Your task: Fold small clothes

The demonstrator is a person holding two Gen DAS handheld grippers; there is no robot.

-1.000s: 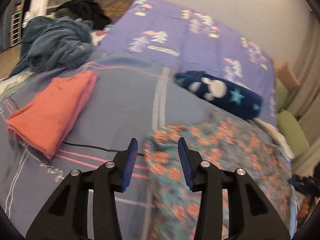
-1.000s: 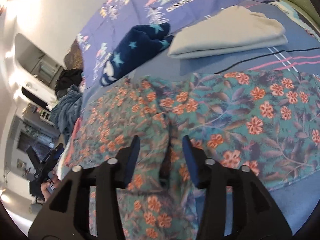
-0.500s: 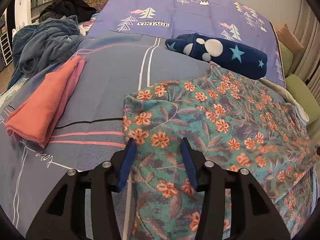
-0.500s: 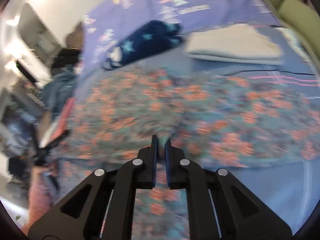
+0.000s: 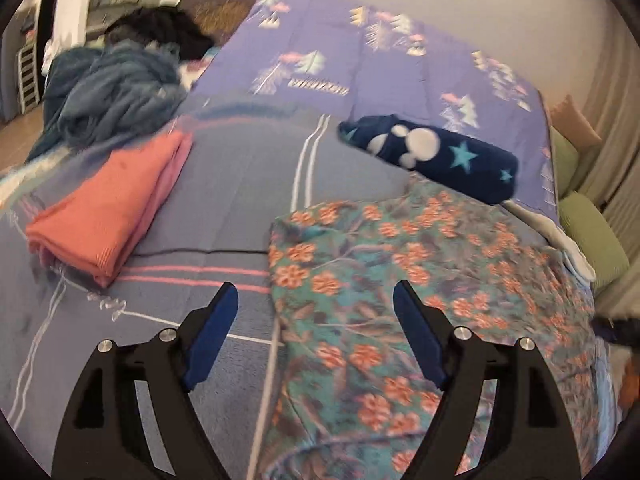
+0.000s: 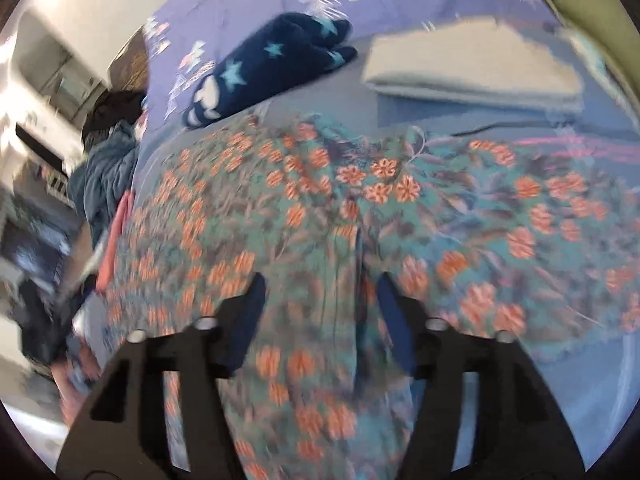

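left wrist: low over bed, facing headboard | right wrist: steeper | shared: floral garment (image 5: 420, 280)

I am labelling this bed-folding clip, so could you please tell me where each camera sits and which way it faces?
Left wrist: on the left gripper, looking down across the floral garment's corner toward the coral folded cloth; its own opening fingers show.
Right wrist: on the right gripper, over the garment's middle, facing the beige folded cloth; its opening fingers show.
Shared: the garment, the navy star roll, the bed.
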